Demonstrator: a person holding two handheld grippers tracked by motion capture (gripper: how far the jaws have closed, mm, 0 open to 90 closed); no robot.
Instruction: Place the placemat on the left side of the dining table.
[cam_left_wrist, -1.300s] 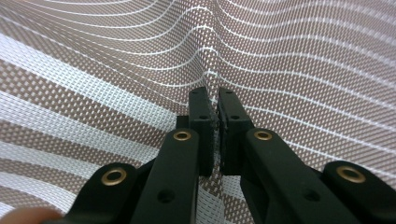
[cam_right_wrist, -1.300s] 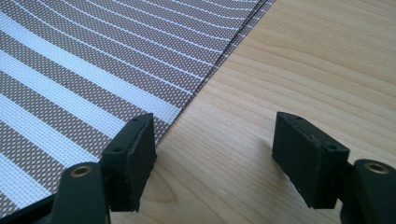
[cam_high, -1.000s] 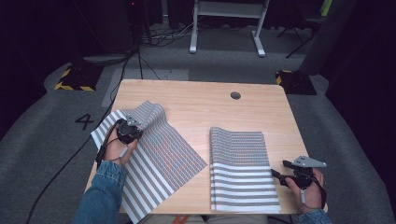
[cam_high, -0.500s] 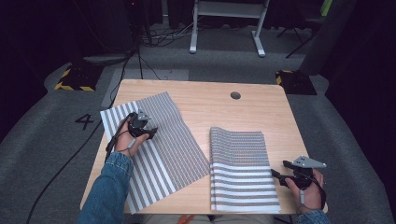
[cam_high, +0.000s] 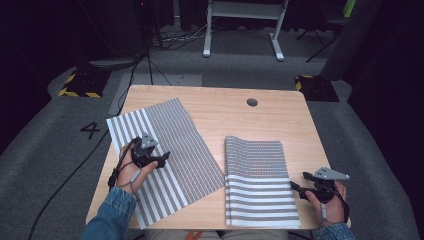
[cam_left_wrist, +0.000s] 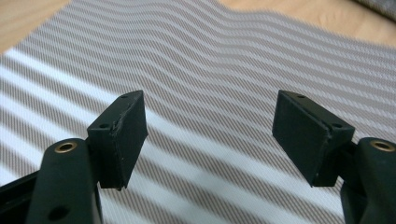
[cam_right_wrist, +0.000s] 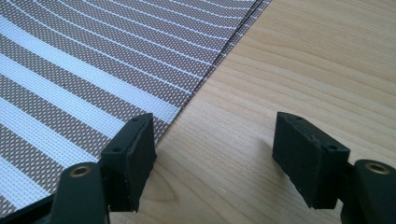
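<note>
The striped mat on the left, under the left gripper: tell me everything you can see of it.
The left striped mat is a thin woven-looking sheet with brown-grey and white stripes, wider white bands toward its near end. It lies spread open and single-layered, turned at an angle on the wooden table, its near-left corner reaching past the table edge. A slight ripple shows in the left gripper view. The left gripper is over it, fingers open with nothing between them. It lies apart from the folded mat on the right.

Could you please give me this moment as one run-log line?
left gripper: jaws just opened, empty, over left mat | right gripper: open, beside right mat | table
</note>
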